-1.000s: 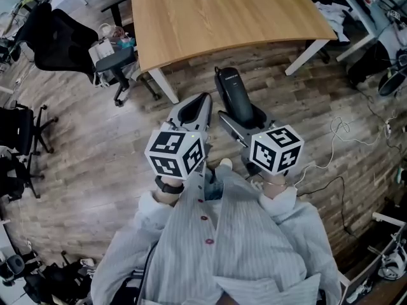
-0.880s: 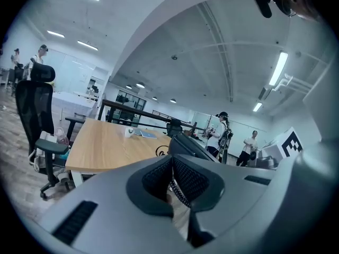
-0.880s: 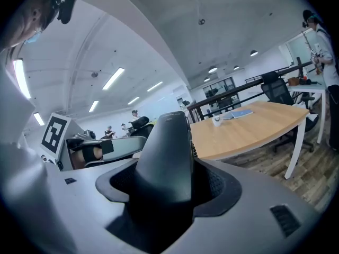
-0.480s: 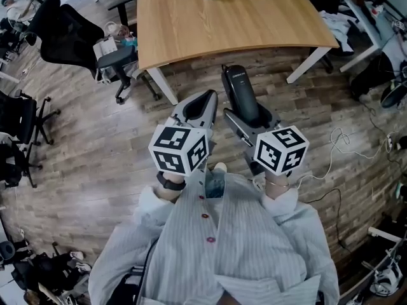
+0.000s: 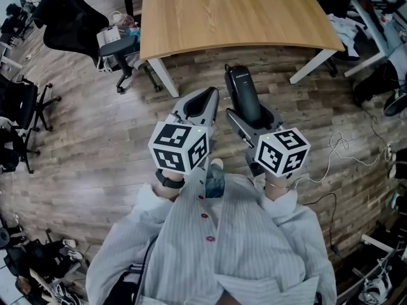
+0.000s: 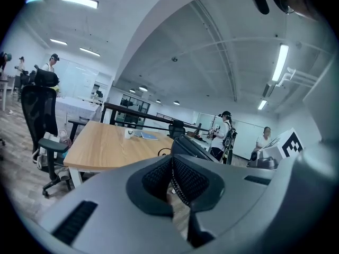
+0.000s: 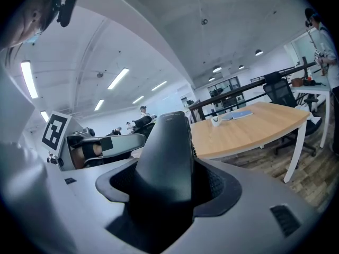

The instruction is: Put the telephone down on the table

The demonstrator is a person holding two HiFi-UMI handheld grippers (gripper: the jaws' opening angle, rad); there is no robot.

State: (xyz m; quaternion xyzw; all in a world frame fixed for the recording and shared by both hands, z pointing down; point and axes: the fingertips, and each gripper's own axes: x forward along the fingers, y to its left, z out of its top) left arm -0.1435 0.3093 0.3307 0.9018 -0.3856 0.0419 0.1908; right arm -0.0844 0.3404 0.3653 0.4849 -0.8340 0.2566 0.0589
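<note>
In the head view, your right gripper [image 5: 250, 114] carries the black telephone [image 5: 241, 89] just short of the table's [image 5: 191, 24] near edge. In the left gripper view, your left gripper [image 6: 170, 169] is clenched on nothing. In the right gripper view, the jaws clamp the telephone, with the table beyond.

Black cordless telephone [image 5: 243, 94], slim and glossy, with small pale print near the top end, probably a brand mark, too small to read. Clamped at the lower part between the 2 jaws of the right gripper [image 5: 253, 118], top end tilted toward the table [image 5: 191, 24]. Held in the air just short of that table's near edge, not touching. Table top light wood, legs white.
</note>
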